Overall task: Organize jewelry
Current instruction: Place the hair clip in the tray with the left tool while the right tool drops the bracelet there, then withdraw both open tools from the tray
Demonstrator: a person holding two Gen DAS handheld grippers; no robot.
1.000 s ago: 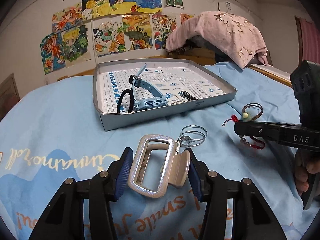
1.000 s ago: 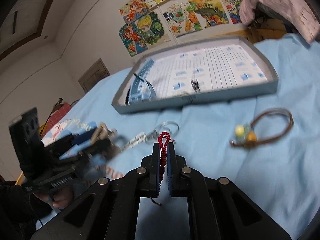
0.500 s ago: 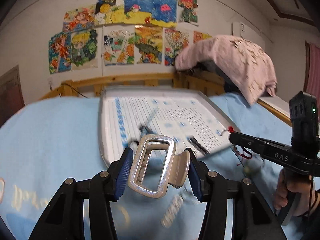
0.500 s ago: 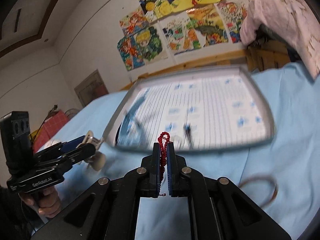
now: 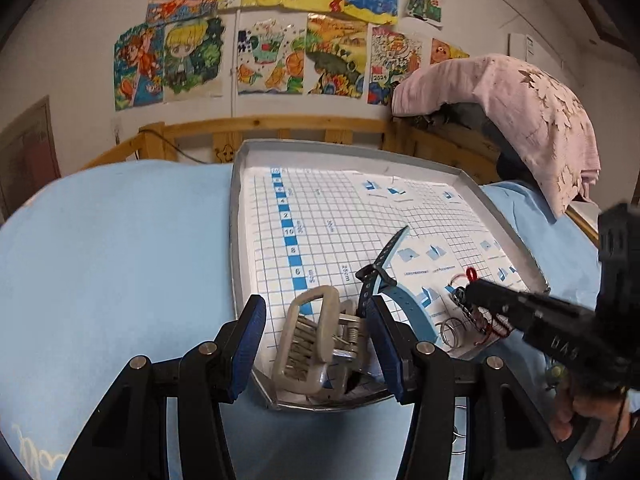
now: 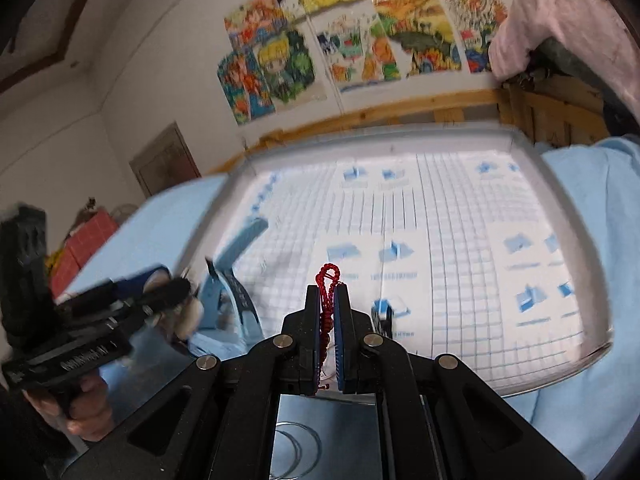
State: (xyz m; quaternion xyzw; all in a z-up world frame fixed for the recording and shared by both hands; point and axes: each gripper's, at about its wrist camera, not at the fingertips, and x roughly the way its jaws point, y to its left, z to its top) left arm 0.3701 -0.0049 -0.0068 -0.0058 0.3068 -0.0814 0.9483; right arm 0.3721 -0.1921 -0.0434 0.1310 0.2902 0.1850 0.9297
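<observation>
Soft, even indoor light, no hard shadows, and the white grid lining of the tray (image 5: 500,216) is the brightest patch in both views. The left wrist picture is crisp around it. The right wrist picture smears: the tray (image 6: 600,280) and the wall drawings (image 6: 360,40) beyond it blur. Fisheye bending curves everything beyond the tray; corners go black.

The black right gripper (image 6: 329,322) pinches a red braided cord (image 6: 328,280). Beyond lies a grey shallow tray (image 6: 576,216) lined with blue-gridded paper.
</observation>
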